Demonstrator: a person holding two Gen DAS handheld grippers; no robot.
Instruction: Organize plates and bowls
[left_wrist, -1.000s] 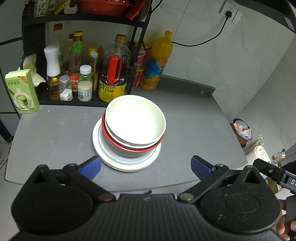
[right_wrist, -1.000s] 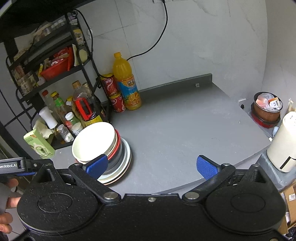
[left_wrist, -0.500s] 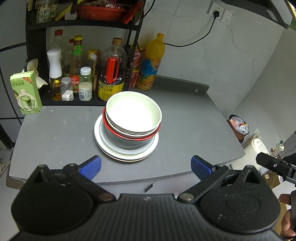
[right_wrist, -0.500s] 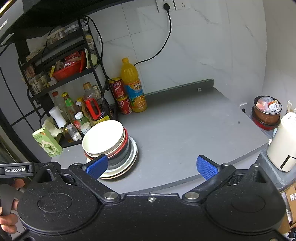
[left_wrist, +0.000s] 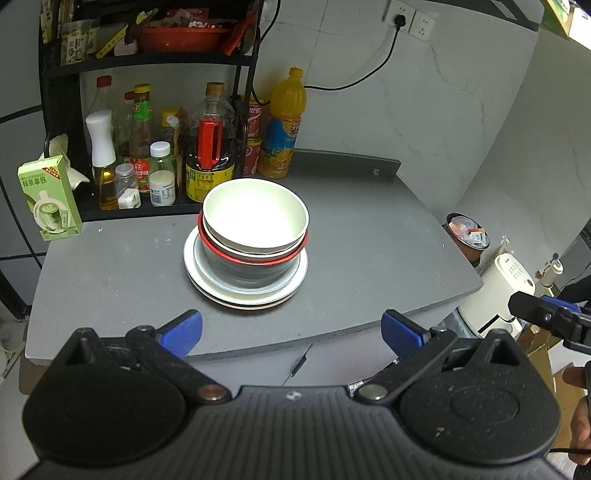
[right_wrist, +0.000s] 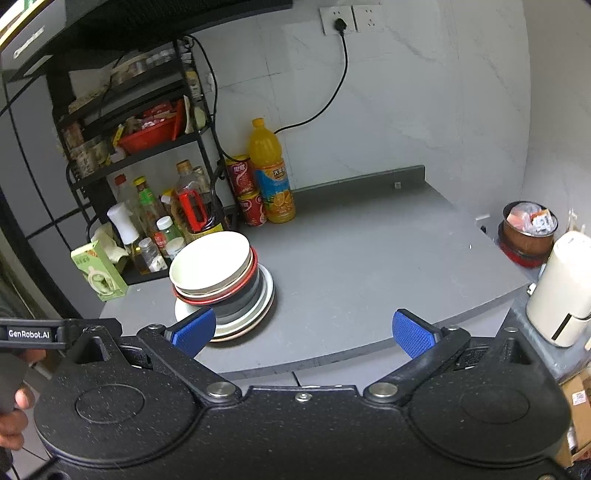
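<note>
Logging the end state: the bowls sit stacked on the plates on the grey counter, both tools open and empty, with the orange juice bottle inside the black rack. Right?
Not quite: the orange juice bottle stands on the grey counter beside the black rack, not inside it, as the right wrist view shows. The bowls are stacked on the plates, and the left tool and right tool are open and empty.

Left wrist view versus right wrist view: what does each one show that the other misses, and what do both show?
Only the left wrist view shows the left tongs, open and empty, and the inside of the top white bowl, which is empty.

Only the right wrist view shows the right tongs, open and empty, and the upper tiers of the black rack.

Both show the stack of bowls on plates on the grey counter, the orange juice bottle, the green carton, the wall socket and the white appliance.
</note>
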